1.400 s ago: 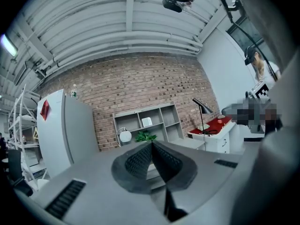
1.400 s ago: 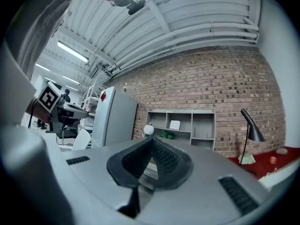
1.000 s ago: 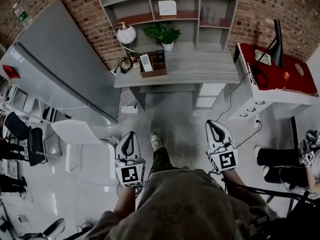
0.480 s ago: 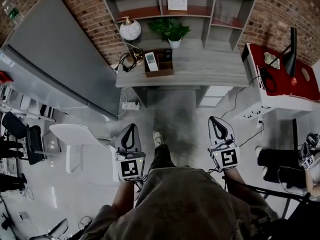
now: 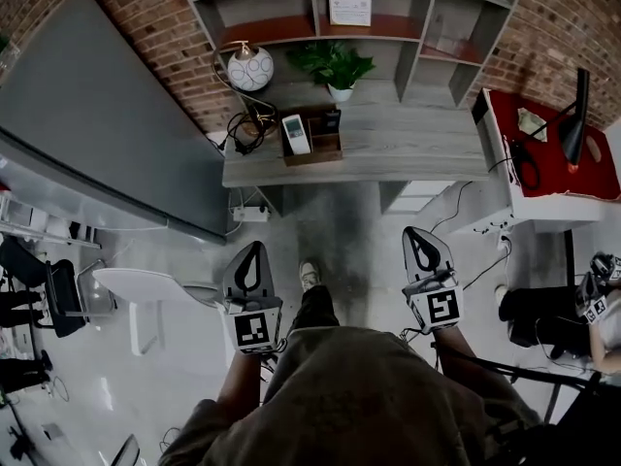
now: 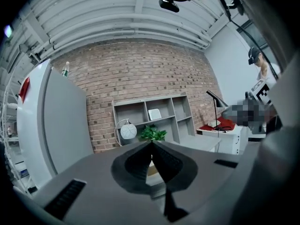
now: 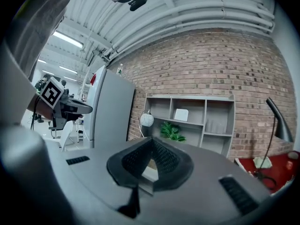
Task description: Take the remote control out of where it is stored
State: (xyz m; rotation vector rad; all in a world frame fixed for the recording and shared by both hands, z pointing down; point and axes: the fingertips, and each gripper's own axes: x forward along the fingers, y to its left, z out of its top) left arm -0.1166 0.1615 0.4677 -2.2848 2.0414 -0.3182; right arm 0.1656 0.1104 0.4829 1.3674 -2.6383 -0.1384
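A white remote control (image 5: 296,132) stands in a small brown wooden holder (image 5: 312,150) on the grey desk (image 5: 408,153), seen ahead in the head view. My left gripper (image 5: 251,253) and right gripper (image 5: 418,236) are held side by side over the floor, well short of the desk. Both are shut with nothing between the jaws. In the left gripper view the tips (image 6: 152,143) meet in front of the shelf unit; in the right gripper view the tips (image 7: 151,140) also meet, with the holder partly hidden behind them.
On the desk stand a potted plant (image 5: 335,66), a round white lamp (image 5: 250,68) and a tangle of cables (image 5: 243,124), under a grey shelf unit (image 5: 359,8). A big grey panel (image 5: 97,134) leans at left, a white chair (image 5: 146,289) is by my left. A red-topped cabinet (image 5: 553,163) sits right.
Both grippers, still shut, have been carried forward with the person's steps. The desk, shelf and remote holder now sit lower and larger in the head view.
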